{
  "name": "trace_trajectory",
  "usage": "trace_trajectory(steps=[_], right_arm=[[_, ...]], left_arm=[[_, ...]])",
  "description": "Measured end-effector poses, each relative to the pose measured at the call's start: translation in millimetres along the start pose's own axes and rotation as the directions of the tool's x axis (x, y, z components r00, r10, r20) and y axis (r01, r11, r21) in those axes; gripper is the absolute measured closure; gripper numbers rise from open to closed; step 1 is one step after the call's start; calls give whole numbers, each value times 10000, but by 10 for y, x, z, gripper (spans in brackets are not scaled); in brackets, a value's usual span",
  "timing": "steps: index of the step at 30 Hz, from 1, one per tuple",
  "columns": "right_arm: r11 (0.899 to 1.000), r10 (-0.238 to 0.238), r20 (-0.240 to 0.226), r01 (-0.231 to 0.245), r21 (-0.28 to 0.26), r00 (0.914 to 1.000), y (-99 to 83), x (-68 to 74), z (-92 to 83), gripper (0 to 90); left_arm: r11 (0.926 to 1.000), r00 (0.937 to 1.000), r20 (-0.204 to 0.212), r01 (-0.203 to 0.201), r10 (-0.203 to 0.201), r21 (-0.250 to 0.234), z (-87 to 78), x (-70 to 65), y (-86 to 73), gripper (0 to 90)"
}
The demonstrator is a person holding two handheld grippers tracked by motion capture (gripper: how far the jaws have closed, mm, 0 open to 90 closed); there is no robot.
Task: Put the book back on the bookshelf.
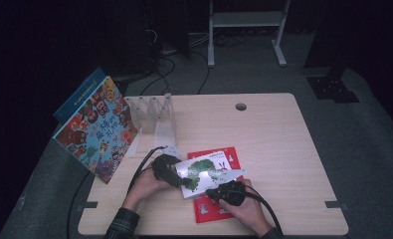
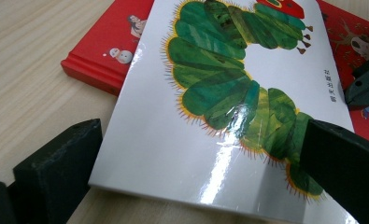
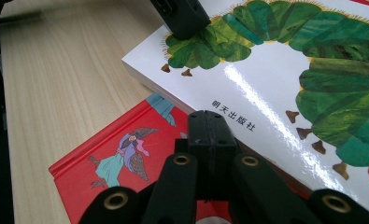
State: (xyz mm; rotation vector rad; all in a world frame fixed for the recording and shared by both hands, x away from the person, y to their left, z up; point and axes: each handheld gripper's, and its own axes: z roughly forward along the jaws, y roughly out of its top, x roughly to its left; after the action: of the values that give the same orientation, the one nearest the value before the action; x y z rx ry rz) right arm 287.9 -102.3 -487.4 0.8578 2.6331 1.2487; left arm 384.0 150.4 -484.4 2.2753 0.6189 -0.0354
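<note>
Both tools are on the white caterpillar book [image 1: 210,173]. My right tool [image 3: 205,128] has its black jaws pressed together, tips resting at the near edge of that book's glossy cover, just beside the printed line of characters; I see nothing pinched between them. My left tool [image 2: 201,168] is spread wide: one blocky matte jaw sits off the book's corner over bare wood, the other lies against the cover over the caterpillar's green body, so the book's width runs between them. Whether the pads press it I cannot tell.

Ahead of the left tool the book is a thin, flat rectangle, its cover slick enough to throw a bright streak of glare. It lies tilted across a red hardcover book [image 1: 218,206], which is thicker, with a rounded spine edge and small painted figures. The red book lies flat on the counter [image 1: 278,144], pale wood-grain laminate with a round cable hole far beyond the tools.

Beyond my left tool stands a clear plastic rack [image 1: 154,119] with upright dividers, and a big illustrated book [image 1: 97,129] leans off the counter's corner there. Out past my right tool the counter runs bare to its far edge, the widest room for moving.
</note>
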Motion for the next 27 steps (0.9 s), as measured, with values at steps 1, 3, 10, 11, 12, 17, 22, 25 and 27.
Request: trace_trajectory(steps=[1, 3, 10, 11, 12, 17, 22, 25, 27], right_arm=[[10000, -39, 10, 39, -6, 10000, 0, 0, 1, 892], [10000, -81, 51, 81, 23, 10000, 2, 10, 1, 892], [9996, -285, 66, 285, 19, 9996, 22, 52, 33, 893], [9996, -279, 52, 279, 15, 9996, 21, 48, 34, 893], [9997, -233, 40, 233, 20, 9997, 21, 48, 33, 893], [9999, -169, 60, 169, -22, 9998, 22, 42, 39, 894], [9999, -139, 86, 139, -7, 9999, 31, 36, 43, 895], [9999, -134, 115, 134, 6, 9998, 34, 38, 44, 895], [9999, -127, 156, 127, 7, 9998, 36, 35, 45, 895]], left_arm=[[10000, 10000, 8, 18, -18, 4, 0, 1, -2, 0], [10000, 10000, 48, 49, -49, 24, 0, 6, -3, 0], [9999, 9999, 124, 107, -107, -19, 8, 17, -6, 0], [9999, 9998, 149, 139, -138, -23, 10, 20, -8, 0], [9999, 9998, 145, 165, -164, -17, 12, 19, -7, 0], [9982, 9993, -110, 353, -347, 495, -8, -19, 46, 0], [9981, 9991, -209, 371, -361, 490, -47, -25, 48, 25], [9981, 9990, -363, 297, -277, 540, -54, -42, 63, 25], [9982, 9988, -369, 339, -321, 492, -74, -44, 70, 25]])
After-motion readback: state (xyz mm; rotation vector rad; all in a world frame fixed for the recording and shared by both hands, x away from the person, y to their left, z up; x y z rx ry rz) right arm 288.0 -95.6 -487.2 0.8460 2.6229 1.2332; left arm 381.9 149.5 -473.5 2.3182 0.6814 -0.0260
